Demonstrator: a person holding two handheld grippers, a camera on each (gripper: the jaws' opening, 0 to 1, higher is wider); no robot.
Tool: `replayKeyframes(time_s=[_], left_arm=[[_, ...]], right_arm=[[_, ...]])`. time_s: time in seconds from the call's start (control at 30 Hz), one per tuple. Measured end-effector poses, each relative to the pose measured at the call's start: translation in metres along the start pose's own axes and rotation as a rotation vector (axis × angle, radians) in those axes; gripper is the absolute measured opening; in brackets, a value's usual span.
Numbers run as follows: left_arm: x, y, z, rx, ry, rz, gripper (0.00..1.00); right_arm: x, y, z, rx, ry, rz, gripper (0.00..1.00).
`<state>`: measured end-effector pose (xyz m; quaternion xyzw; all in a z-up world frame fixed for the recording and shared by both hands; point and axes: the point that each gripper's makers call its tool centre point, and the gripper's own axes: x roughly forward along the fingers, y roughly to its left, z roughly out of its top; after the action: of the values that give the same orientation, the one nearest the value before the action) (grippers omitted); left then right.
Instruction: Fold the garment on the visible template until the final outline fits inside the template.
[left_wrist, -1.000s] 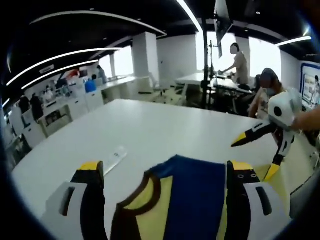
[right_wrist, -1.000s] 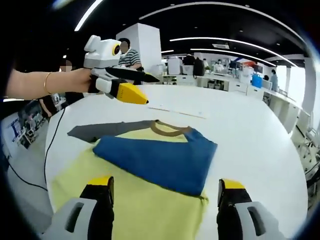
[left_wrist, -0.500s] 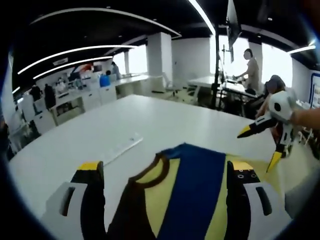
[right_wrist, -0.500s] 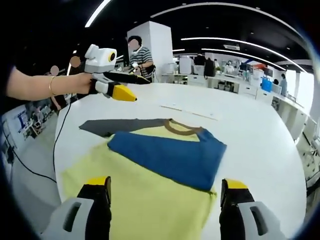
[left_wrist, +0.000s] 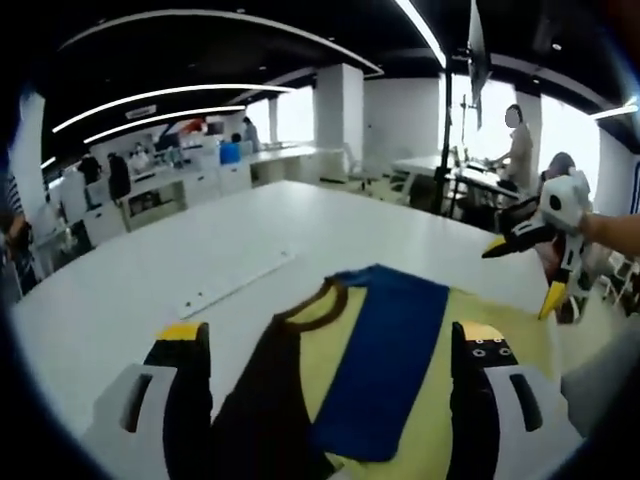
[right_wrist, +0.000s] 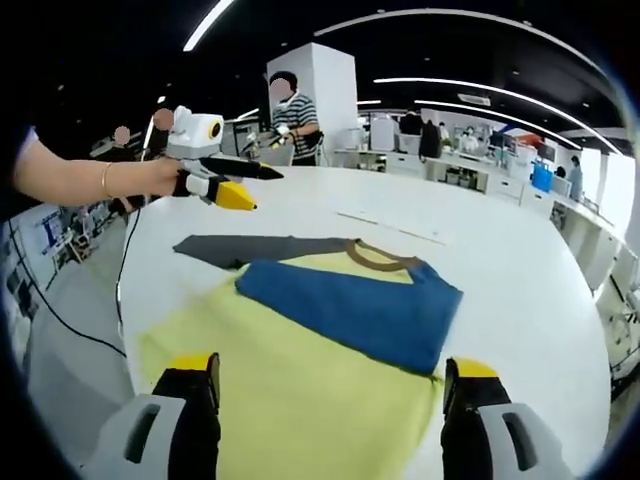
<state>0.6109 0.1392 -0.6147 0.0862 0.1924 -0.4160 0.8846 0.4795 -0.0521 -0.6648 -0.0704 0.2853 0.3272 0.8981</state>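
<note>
A yellow T-shirt lies flat on the white table. Its blue sleeve is folded across the chest, and a dark grey sleeve stretches out beside the brown collar. In the left gripper view the blue sleeve lies between my jaws. My left gripper hovers open over the shirt's collar end, holding nothing; it appears as the left gripper beyond the grey sleeve. My right gripper is open above the yellow hem, seen as the right gripper in the air.
A thin white strip lies on the table beyond the collar. A black cable hangs off the table edge at left. A person in a striped shirt stands behind the table, and desks and several people fill the background.
Both grippers have drawn back from the shirt, so more of it shows in each view. The left gripper moved away past the grey sleeve. The shirt's fold is unchanged.
</note>
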Motion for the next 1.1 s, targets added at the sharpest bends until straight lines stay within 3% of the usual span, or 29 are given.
replayKeyframes(time_s=[0.4,0.5,0.63,0.93,1.1], left_arm=[[-0.045,0.013,-0.035,-0.071,0.002,0.092,0.94],[-0.055,0.017,-0.048,-0.089,0.03,0.121,0.92],[-0.073,0.023,-0.06,-0.103,0.021,0.169,0.91],[-0.125,0.053,-0.108,-0.173,0.084,0.327,0.87],[-0.15,0.061,-0.122,-0.231,0.067,0.392,0.86]], right_arm=[[-0.011,0.013,-0.002,-0.019,-0.019,0.025,0.94],[-0.012,0.016,-0.003,-0.014,-0.022,0.03,0.94],[-0.014,0.019,-0.004,-0.017,-0.029,0.035,0.95],[-0.018,0.022,-0.012,-0.008,-0.025,0.029,0.94],[-0.019,0.023,-0.014,0.008,-0.025,0.028,0.94]])
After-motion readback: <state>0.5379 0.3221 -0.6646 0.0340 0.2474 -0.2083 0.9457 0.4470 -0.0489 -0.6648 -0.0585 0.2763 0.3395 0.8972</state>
